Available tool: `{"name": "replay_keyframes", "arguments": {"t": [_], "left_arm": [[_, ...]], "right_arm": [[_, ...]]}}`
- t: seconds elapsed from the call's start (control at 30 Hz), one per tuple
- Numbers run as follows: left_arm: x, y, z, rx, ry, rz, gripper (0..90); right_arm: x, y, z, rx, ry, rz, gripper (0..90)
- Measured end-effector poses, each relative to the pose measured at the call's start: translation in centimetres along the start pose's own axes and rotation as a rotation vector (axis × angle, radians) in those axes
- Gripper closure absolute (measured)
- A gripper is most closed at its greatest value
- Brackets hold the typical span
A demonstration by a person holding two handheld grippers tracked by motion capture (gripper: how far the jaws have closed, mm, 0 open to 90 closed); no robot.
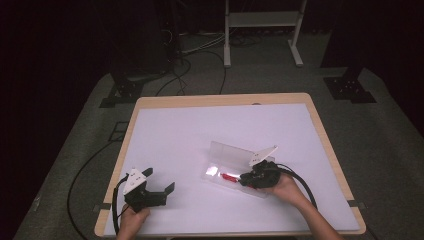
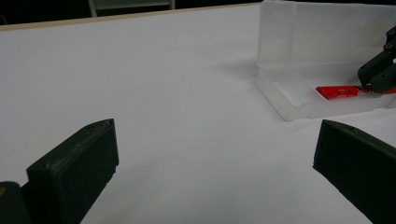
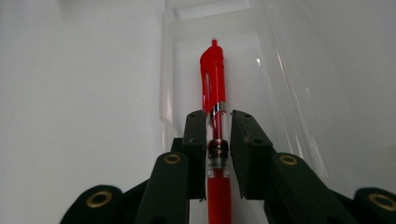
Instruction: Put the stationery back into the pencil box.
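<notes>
Nearest the high camera, at the worktop's (image 1: pixel 165 130) front left corner, a hand (image 1: pixel 132 218) holds the left hand-held gripper (image 1: pixel 159 181), its grey plate on top and a black cable looping from it over the edge. Its jaws stand wide apart with nothing between them; in the left gripper view they frame bare white worktop (image 2: pixel 177 93). It sits well apart from the case. Right of centre lies a clear plastic case (image 1: pixel 223 152), lid tilted up at the back and shallow tray (image 2: pixel 285 95) open toward the person. In that tray lies a red pen (image 1: pixel 229 176), lengthwise, its clip end toward the tray's left end. From the right, the right hand (image 1: pixel 285 187) brings the right hand-held gripper (image 1: pixel 243 179) in over the tray's right part, low and roughly level, pointing left along the pen. In the right gripper view the pen (image 3: pixel 214 93) runs straight up between the two black jaws, which flank its clear barrel near the printed band; a thin gap shows on each side, most plainly at the right jaw, so the pads look just clear of it rather than pressing. Whether the left pad grazes the barrel I cannot tell. Beyond the worktop, in the dark, cables cross the floor and a white frame (image 1: pixel 262 22) stands there.
</notes>
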State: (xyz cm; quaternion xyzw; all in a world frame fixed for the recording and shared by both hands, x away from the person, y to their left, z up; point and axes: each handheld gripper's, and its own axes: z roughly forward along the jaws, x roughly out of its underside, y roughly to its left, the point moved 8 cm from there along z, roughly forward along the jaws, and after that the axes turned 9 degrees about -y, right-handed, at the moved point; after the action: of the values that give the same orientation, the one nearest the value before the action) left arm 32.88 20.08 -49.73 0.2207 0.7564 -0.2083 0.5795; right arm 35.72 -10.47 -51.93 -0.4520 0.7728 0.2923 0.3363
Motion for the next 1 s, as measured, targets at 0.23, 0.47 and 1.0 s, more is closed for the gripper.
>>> {"name": "replay_keyframes", "arguments": {"t": [0.23, 0.47, 1.0], "left_arm": [[0.0, 0.0, 0.0, -0.002, 0.001, 0.003, 0.0], [0.0, -0.1, 0.0, -0.001, -0.001, 0.003, 0.0], [0.0, -0.1, 0.0, 0.0, 0.003, 0.007, 0.0]], "right_arm": [[-0.4, -0.1, -1.8, 0.011, -0.048, 0.016, 65.3], [-0.5, 0.0, -2.9, 0.016, -0.065, 0.01, 59.4], [-0.1, 0.5, -6.4, 0.045, -0.104, 0.013, 51.0]]}}
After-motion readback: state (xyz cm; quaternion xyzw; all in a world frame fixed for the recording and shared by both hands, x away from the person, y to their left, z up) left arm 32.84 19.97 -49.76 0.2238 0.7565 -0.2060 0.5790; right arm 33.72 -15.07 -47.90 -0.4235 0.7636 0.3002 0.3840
